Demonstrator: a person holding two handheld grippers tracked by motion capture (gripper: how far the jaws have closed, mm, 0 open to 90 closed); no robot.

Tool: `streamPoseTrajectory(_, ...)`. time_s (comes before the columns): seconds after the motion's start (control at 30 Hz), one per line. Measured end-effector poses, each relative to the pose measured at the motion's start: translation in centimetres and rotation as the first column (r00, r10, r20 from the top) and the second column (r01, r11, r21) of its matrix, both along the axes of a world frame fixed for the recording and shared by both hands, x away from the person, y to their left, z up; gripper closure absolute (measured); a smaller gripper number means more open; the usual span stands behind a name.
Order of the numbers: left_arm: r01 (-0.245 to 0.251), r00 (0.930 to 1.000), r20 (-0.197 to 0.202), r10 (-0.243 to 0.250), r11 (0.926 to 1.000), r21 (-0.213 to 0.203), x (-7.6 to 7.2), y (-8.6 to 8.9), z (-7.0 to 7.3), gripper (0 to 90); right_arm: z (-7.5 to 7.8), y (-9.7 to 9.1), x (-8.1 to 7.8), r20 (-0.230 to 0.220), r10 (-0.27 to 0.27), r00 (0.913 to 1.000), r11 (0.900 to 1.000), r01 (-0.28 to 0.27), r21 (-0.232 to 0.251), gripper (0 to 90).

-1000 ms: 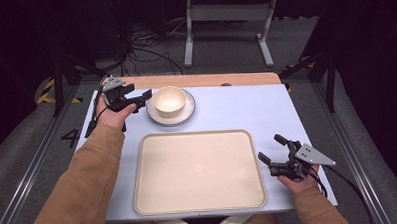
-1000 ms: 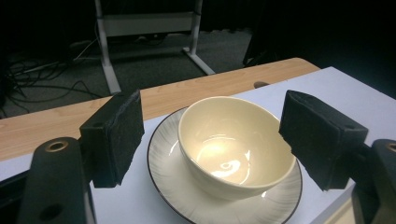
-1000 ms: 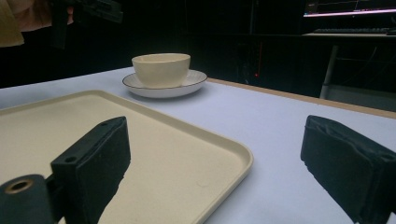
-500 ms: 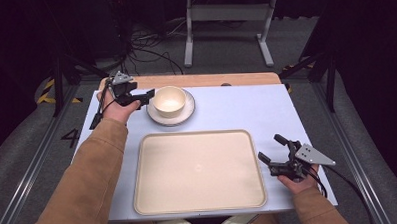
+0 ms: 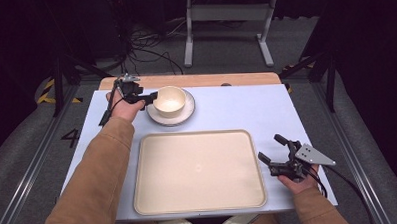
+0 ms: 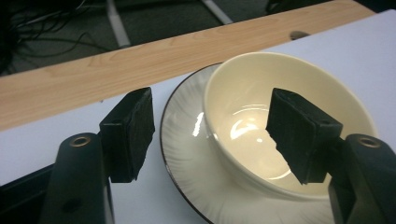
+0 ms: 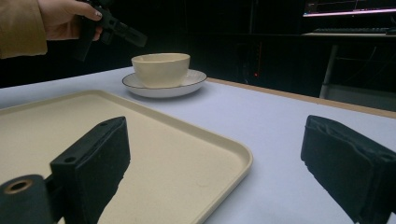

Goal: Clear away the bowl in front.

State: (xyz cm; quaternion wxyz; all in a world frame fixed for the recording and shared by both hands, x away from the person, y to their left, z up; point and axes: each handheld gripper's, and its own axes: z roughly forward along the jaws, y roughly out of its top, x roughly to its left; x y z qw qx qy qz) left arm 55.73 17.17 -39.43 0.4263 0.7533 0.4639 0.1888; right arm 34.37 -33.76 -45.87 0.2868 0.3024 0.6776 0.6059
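Between the spread jaws of the left tongs (image 6: 212, 140) sits the near wall of a cream bowl (image 6: 285, 116): one jaw hangs inside it, the other outside over the plate (image 6: 187, 154) beneath, neither visibly touching. Both stand at the table's (image 5: 236, 105) far left. Well apart, at the near right, the right tongs (image 5: 274, 150) rest wide open and empty, just beside the right edge of a bare tray (image 5: 198, 172).
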Motion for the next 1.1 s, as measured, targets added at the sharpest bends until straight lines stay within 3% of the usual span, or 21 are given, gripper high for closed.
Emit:
streamPoseTrajectory(0.27, -0.034, 0.9987, -0.039, 0.034, 0.9994, 0.0, 0.6, -0.9, -0.7, 32.9, 0.0, 0.0, 0.0, 0.0, -0.001, 1.0, 1.0, 0.001, 0.0, 8.5)
streamPoseTrajectory(0.5, -0.034, 0.9966, -0.075, 0.034, 0.9994, 0.007, 1.0, -1.5, -1.5, 33.5, 0.0, 0.0, 0.0, 0.001, -0.002, 1.0, 1.0, 0.002, 0.0, 8.5)
streamPoseTrajectory(0.63, -0.041, 0.9946, -0.096, 0.038, 0.9989, -0.024, 1.3, -1.7, -1.9, 33.3, 0.0, 0.0, 0.0, 0.0, -0.001, 1.0, 1.0, 0.001, -0.001, 8.4)
streamPoseTrajectory(1.1, -0.055, 0.9862, -0.156, 0.056, 0.9984, 0.006, 1.8, -2.0, -3.2, 33.4, 0.0, 0.0, 0.0, -0.001, 0.0, 1.0, 1.0, 0.0, 0.0, 8.9)
